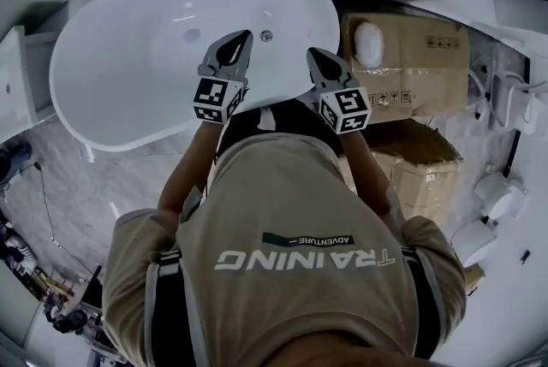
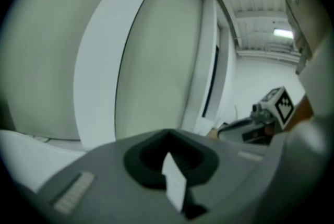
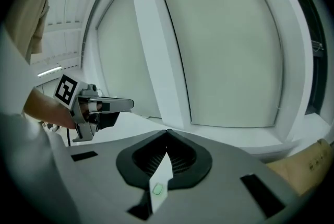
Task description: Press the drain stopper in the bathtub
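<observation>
White oval bathtub (image 1: pixel 128 74) looks slippery. Left grey gripper (image 1: pixel 243 38) and right grey gripper (image 1: pixel 313 56) are both pinched closed and empty. A poke might slide off the small round grey drain stopper (image 1: pixel 192 35).

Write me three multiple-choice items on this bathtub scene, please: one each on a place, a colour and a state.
1. On which side of the bathtub do the cardboard boxes lie?
A. the person's left
B. the person's right
C. inside it

2. What colour is the bathtub?
A. white
B. black
C. green

3. How do the jaws of the left hand-held gripper stand?
A. together, empty
B. wide apart
C. clamped on a towel

Key:
1 B, the head view shows them past the tub's right end.
2 A, its shell is white.
3 A, the left gripper view shows the jaws meeting on nothing.
</observation>
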A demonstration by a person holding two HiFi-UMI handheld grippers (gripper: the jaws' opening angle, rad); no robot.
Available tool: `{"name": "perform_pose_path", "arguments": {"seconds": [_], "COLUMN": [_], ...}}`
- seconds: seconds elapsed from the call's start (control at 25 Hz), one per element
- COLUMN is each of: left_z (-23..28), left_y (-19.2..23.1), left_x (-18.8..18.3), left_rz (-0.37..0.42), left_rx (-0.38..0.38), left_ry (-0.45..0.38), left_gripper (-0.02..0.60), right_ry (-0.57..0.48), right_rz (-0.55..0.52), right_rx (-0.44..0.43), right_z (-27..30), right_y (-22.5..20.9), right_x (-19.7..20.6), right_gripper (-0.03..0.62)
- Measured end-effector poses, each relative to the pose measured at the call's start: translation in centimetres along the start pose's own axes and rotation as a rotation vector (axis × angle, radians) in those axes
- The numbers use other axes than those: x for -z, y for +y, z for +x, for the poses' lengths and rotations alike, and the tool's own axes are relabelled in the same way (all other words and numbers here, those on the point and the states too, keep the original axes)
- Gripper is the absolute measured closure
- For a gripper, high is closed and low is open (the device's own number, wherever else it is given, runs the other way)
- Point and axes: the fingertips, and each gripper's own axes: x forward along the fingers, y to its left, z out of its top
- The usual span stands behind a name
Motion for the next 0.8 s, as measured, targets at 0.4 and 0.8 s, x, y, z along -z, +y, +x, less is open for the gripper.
{"name": "perform_pose_path", "arguments": {"seconds": [0.4, 0.8], "left_z": [4.5, 8.2], "left_y": [2.1, 7.1], "left_x": [4.2, 15.7], "left_rz": [-0.106, -0.123], "left_rx": [-0.145, -0.161], "left_ry": [0.060, 0.174], "left_gripper": [0.580, 0.580], "right_ry": [0.113, 0.297], "right_rz": [-0.185, -0.191], "right_rx": [-0.185, -0.166], "right_z": [8.8, 18.5], "right_y": [-4.5, -6.8], "right_x": [3.9, 15.9], "right_gripper": [0.586, 0.586]}}
